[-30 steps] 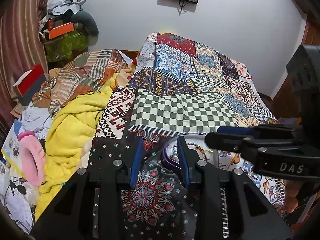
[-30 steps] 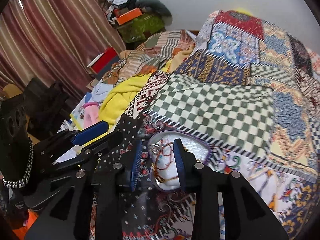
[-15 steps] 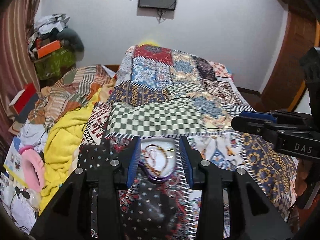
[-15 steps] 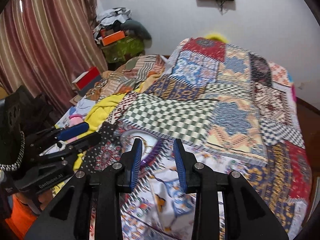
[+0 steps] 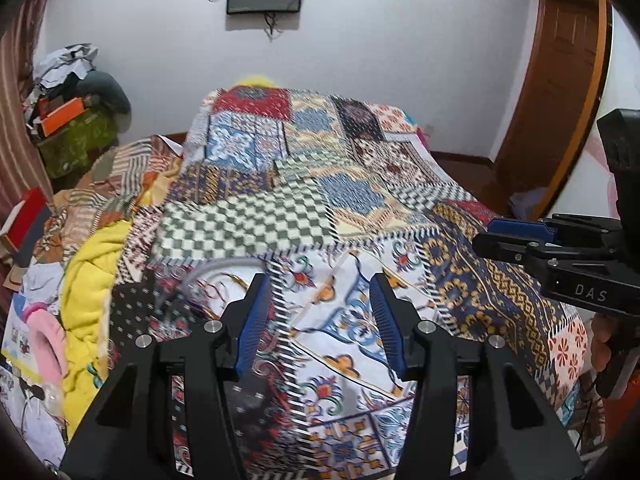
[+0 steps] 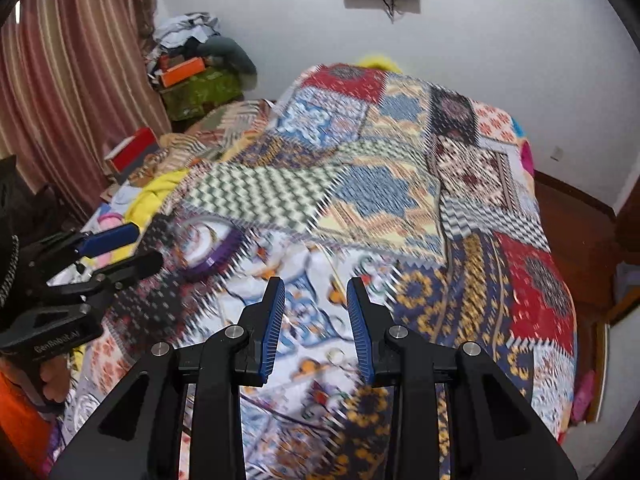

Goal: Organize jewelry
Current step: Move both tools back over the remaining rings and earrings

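A round dish with a purple rim lies on the patchwork quilt and holds tangled gold and red chains. In the left wrist view it sits just left of my left gripper, partly hidden behind the left finger. That gripper is open and holds nothing. The right wrist view, which is blurred, has the dish off to the left. My right gripper hovers open over the white floral patch, also holding nothing. Each gripper appears in the other's view: left gripper, right gripper.
A yellow blanket, a pink ring-shaped item and loose clothes crowd the bed's left side. A red box and a cluttered green pile stand by the striped curtain. A wooden door is at the right.
Both grippers have lifted and swung right, so the dish slid from between the fingers to the left in both views. My left gripper's jaws stand wider apart.
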Available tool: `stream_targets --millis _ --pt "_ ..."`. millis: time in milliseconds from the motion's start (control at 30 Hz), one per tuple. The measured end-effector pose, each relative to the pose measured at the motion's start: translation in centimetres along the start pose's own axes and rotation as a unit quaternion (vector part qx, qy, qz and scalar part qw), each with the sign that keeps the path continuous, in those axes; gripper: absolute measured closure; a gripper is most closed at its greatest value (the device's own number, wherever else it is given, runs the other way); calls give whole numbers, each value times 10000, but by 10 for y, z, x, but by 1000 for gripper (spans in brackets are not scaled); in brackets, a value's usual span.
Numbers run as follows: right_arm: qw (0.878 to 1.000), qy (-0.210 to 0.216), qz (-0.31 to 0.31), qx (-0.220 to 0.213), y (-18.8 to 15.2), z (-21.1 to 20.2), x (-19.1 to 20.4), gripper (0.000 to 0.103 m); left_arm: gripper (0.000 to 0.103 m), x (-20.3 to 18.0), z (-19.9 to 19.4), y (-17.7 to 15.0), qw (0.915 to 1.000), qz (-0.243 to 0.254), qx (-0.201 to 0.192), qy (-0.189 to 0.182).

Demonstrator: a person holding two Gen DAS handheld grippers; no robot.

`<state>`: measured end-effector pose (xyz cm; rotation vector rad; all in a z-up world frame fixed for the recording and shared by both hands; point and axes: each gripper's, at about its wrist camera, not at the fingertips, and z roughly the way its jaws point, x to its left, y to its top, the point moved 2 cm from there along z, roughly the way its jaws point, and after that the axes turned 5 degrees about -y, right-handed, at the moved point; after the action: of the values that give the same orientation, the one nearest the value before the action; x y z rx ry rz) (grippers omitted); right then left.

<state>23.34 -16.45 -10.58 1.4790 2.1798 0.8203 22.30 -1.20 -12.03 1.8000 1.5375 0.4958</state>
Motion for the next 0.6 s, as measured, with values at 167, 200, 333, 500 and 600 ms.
stream_targets --millis 167,200,333,500,600 --pt "9991 5 8 426 -27 20 -11 74 53 -5 11 -13 9997 -38 213 -74" --pt "9984 100 30 549 -33 26 -12 74 53 -5 15 -17 9996 -40 284 -76" --pt "9936 204 26 1109 -55 59 -10 74 53 -3 27 -32 9985 -62 545 -68" --pt "9882 430 205 1456 -63 82 -9 74 53 3 44 -49 9960 -241 847 -142" --pt "9858 498 332 1569 -63 93 -12 74 53 7 53 -57 9945 -308 986 -152"
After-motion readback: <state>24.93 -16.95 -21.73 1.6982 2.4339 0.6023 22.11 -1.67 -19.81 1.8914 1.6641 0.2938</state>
